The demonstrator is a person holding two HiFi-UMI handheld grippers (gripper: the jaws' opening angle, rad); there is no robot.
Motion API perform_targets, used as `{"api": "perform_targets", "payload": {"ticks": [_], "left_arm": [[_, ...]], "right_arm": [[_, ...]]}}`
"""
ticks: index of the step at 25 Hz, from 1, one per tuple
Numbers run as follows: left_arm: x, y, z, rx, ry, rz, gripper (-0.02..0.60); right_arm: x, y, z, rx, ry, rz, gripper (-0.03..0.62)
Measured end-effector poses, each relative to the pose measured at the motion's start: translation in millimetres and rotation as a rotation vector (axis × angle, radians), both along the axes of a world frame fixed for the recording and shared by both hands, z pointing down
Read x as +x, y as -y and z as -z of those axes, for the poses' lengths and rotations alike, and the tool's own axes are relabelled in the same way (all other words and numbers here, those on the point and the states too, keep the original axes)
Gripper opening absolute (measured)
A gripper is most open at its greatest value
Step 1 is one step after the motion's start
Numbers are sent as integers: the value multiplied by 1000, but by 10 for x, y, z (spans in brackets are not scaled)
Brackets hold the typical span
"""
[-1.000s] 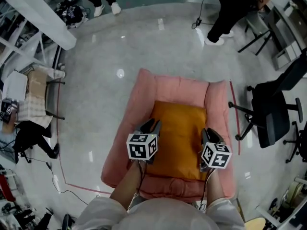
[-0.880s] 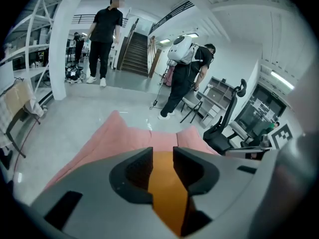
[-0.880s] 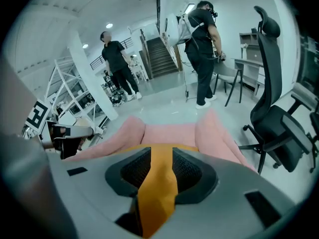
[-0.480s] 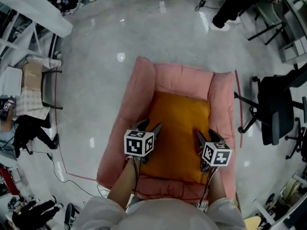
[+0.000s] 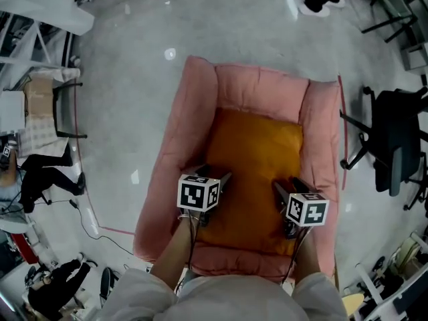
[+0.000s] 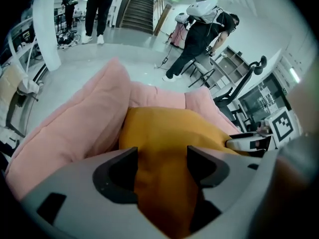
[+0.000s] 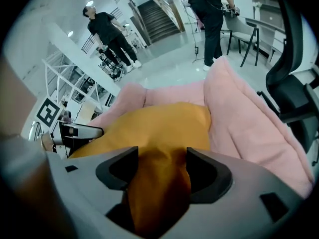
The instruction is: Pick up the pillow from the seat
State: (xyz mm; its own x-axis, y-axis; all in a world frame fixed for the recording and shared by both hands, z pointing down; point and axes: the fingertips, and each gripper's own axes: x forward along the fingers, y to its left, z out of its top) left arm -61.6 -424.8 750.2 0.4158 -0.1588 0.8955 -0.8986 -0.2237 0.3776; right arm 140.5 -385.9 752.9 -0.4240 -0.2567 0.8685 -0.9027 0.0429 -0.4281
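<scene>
Orange pillow (image 5: 257, 162) flat on pink seat (image 5: 194, 119)

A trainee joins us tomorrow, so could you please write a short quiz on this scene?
1. True or false: the orange fabric pillow lies on the floor beside the pink padded armchair.
2. What stands right of the armchair? A) black swivel office chair B) bicycle C) fridge
3. What is between the jaws of the left gripper and right gripper?
Key: 1 false, on its seat. 2 A. 3 Pillow fabric, unclamped; both jaws have just been opening.

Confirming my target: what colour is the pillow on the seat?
Plain orange-yellow pillow; it shows best in the head view.
</scene>
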Motion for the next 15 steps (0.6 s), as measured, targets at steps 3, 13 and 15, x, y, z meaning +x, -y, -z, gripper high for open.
{"api": "perform_targets", "payload": {"ticks": [3,13,15], "left_arm": [[9,-72,-135,-35,16,-19,313],[96,-231,-406,-131,53,-64,302],[114,-251,-433,-138,62,-77,286]], "right_arm": [[-44,-61,-107,-34,27,-2,279],[-41,-140,-325,-77,41,6,276],[-37,-168,-360,-84,42,9,271]]}}
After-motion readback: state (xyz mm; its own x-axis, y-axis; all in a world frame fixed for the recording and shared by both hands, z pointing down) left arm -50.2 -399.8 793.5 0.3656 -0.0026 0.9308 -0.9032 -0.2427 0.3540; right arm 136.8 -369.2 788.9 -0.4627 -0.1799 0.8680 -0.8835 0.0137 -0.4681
